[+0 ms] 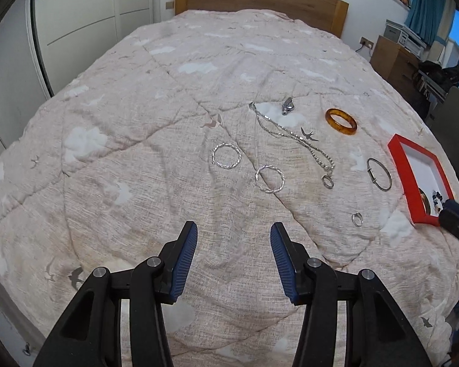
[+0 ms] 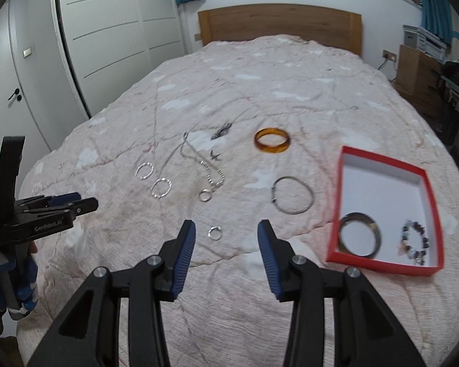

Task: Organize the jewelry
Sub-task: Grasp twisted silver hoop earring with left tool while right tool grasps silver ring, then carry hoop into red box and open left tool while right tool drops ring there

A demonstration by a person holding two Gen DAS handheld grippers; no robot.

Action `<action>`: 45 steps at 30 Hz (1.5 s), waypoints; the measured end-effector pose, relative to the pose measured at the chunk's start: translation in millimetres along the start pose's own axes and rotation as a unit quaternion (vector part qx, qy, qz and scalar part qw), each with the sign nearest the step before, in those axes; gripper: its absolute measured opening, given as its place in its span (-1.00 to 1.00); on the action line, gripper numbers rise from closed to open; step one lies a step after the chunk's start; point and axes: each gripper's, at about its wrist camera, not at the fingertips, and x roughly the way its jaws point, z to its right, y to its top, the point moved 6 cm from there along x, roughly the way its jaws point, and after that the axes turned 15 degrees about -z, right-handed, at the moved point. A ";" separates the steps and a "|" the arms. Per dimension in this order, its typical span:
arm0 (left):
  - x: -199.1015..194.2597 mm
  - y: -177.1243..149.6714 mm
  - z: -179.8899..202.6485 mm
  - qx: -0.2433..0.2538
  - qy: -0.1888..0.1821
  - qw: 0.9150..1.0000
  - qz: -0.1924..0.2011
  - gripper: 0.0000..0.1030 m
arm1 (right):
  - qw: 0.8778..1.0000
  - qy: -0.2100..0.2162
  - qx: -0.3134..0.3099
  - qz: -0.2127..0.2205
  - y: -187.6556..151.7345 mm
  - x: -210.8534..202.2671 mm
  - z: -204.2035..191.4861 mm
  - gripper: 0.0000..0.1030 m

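Jewelry lies spread on a pink quilted bed. An amber bangle (image 1: 341, 121) (image 2: 271, 140), a silver chain necklace (image 1: 293, 136) (image 2: 209, 171), two twisted silver hoops (image 1: 226, 155) (image 1: 270, 178) (image 2: 144, 171) (image 2: 161, 187), a thin silver bracelet (image 1: 379, 174) (image 2: 293, 195) and a small ring (image 1: 357, 219) (image 2: 214, 232) rest on the cover. A red box (image 1: 396, 165) (image 2: 382, 264) holds a dark bangle (image 2: 360, 234) and a beaded bracelet (image 2: 414, 241). My left gripper (image 1: 233, 238) (image 2: 76, 202) hovers open and empty, short of the hoops. My right gripper (image 2: 226, 235) stands open and empty around the small ring's far side.
A small silver clasp piece (image 1: 287, 106) lies beyond the necklace. The wooden headboard (image 2: 278, 24) stands at the far end, white wardrobe doors (image 2: 113, 30) to the left, a wooden cabinet (image 2: 419, 73) and clutter to the right. A gloved hand (image 2: 12, 275) grips the left tool.
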 end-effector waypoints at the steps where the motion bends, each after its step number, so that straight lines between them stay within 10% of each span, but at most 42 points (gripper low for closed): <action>1: 3.4 0.5 -2.2 -0.001 -0.001 1.000 -0.002 -0.05 | 1.000 0.005 -0.002 -0.006 0.1 7.2 -1.2 -0.22; 19: 85.8 50.6 18.8 -0.003 -0.053 0.998 -0.045 -0.07 | 0.993 0.060 -0.007 -0.097 2.0 130.6 4.6 -0.22; 27: 103.3 62.6 29.4 -0.001 -0.061 0.997 -0.055 -0.07 | 0.993 0.068 -0.017 -0.099 6.4 145.2 5.9 -0.30; 31: 109.1 64.5 30.3 -0.007 -0.059 0.997 -0.058 -0.07 | 0.992 0.072 -0.023 -0.101 9.0 149.4 4.6 -0.66; 45: 100.2 60.4 37.4 0.001 -0.034 0.998 -0.054 -0.22 | 0.992 0.085 -0.023 -0.091 8.7 135.8 5.3 -0.66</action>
